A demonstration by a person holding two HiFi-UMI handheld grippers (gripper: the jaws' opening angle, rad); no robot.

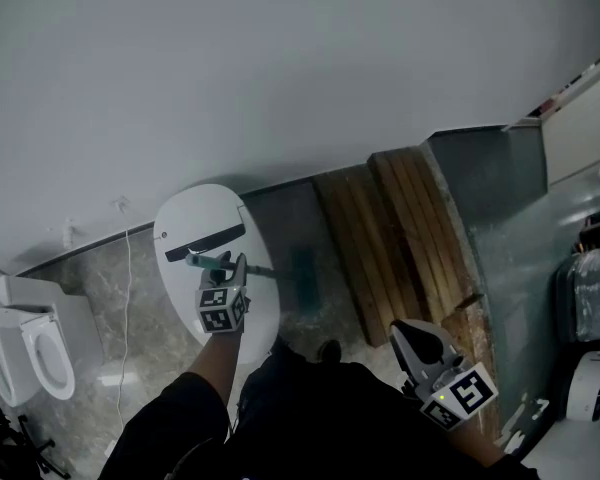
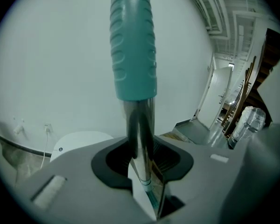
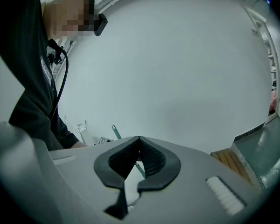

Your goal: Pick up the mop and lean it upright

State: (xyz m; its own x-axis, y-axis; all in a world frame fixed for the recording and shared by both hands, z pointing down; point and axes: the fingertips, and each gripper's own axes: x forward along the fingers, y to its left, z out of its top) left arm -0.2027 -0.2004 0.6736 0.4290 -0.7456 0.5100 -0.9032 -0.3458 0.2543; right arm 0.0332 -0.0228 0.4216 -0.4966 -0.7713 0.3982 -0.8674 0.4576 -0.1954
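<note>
The mop lies low across the floor in the head view, its teal grip to the left and its dark head to the right, by the wall. My left gripper is shut on the metal shaft just below the grip. In the left gripper view the teal grip rises above the jaws and the shiny shaft is pinched between the black pads of the left gripper. My right gripper hangs apart at the lower right, shut and holding nothing; far behind it the teal grip shows.
A white oval board lies under the mop handle against the wall. A toilet stands at the far left with a cable beside it. Wooden planks lean at the right, next to a grey step.
</note>
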